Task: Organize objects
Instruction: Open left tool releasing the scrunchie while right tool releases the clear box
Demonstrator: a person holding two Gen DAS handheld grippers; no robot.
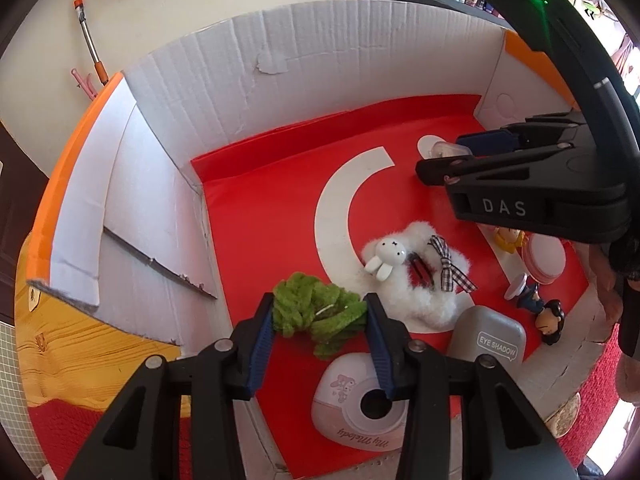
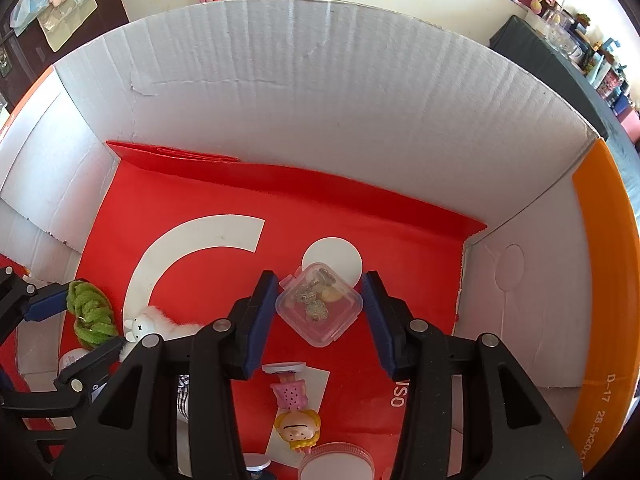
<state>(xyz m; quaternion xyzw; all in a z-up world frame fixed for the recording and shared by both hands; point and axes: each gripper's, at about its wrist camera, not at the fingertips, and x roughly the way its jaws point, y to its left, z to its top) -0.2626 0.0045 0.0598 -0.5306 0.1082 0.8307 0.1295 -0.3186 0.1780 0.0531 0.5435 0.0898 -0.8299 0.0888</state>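
A green fuzzy scrunchie sits between the blue pads of my left gripper, which press on both its sides just above the red floor of the cardboard box. In the right wrist view that left gripper shows at the left with the scrunchie. My right gripper straddles a small clear plastic case of trinkets lying corner-on on the red floor. Its pads stand just off the case's corners. The left wrist view shows the right gripper at the far right.
Inside the box lie a white fluffy bunny hair piece, a grey eye shadow case, a white My Melody gadget, a dark-haired figurine, a yellow-haired figurine and a pink round tin. High white box walls ring the floor.
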